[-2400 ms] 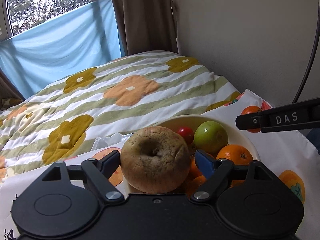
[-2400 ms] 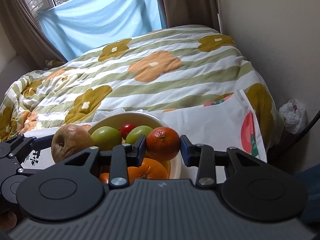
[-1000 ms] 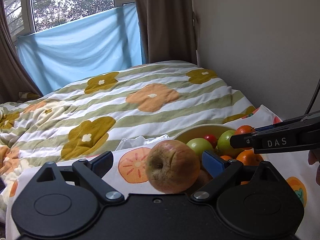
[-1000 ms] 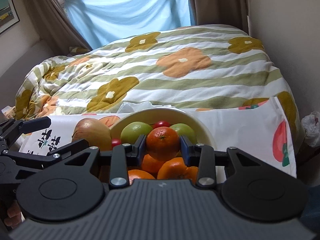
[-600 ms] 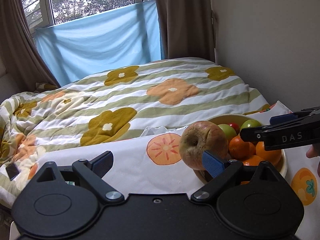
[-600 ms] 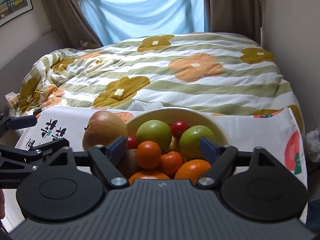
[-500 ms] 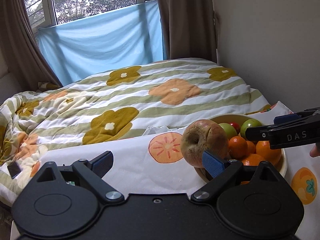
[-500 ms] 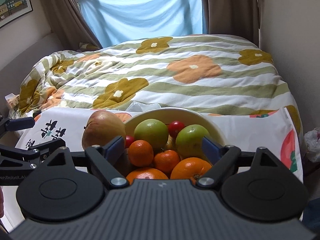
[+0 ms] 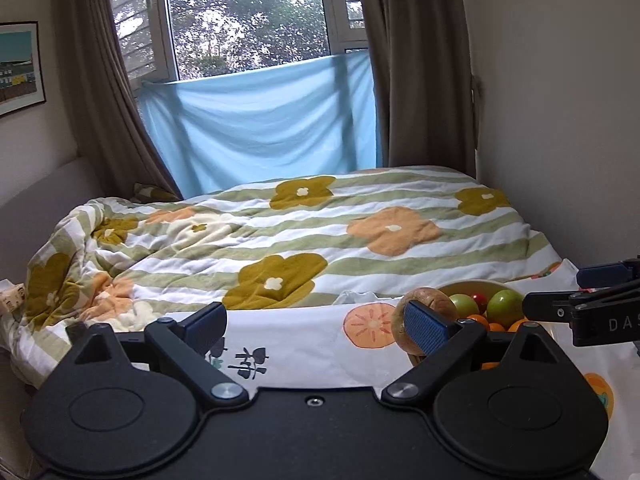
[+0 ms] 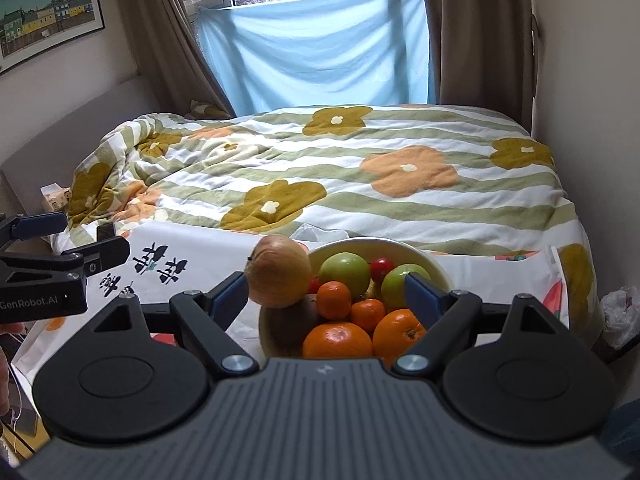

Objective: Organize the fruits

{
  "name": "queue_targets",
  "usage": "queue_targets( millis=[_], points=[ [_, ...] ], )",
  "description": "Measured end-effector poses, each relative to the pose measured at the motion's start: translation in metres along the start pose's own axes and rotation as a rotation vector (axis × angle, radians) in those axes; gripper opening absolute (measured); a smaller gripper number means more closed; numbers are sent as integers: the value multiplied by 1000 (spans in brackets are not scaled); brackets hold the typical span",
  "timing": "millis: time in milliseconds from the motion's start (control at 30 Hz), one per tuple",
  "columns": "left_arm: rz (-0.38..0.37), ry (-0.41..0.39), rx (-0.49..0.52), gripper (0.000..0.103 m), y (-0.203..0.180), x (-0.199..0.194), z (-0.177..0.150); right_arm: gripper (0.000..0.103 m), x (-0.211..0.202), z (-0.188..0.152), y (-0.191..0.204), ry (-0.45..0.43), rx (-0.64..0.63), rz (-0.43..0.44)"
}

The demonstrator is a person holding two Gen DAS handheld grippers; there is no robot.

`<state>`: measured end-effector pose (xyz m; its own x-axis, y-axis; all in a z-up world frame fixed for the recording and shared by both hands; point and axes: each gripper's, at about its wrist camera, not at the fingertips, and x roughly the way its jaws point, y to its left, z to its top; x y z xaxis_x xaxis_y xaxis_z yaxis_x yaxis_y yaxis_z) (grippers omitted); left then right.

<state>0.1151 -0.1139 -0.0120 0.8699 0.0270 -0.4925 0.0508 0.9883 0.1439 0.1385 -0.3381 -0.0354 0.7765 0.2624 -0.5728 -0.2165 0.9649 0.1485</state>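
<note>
Both grippers backed off empty, left gripper (image 9: 316,326) and right gripper (image 10: 326,294) spread wide; wrinkled brown apple (image 10: 279,271) perches lower-centre on the bowl (image 10: 394,249) rim, looks soft and roll-prone, so pinch its widest middle gently.

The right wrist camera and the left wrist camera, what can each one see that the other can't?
Only the right wrist view shows the whole fruit pile: the two big oranges in front, small mandarins, a kiwi, plus the white bag by the wall and the left gripper, open and empty.

Only the left wrist view shows the right gripper from the side, and the trees outside the window.

Both show the bowl, the big brown apple on its rim, green apples, the flowery blanket and blue cloth.
</note>
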Motion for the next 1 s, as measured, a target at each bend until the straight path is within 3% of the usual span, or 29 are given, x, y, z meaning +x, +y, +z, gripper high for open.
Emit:
queue_targets(
  millis=[233,500,1000],
  points=[
    [46,-11,-39,98,30,-56,-7,100,-57,-4,30,-23,39,-38],
    [14,-3,-79,98,54,-108,-25,103,-123,-24,62,-37,68,-136],
    [-42,6,-30,103,58,-133,-50,103,-150,-65,105,-27,50,-269]
  ],
)
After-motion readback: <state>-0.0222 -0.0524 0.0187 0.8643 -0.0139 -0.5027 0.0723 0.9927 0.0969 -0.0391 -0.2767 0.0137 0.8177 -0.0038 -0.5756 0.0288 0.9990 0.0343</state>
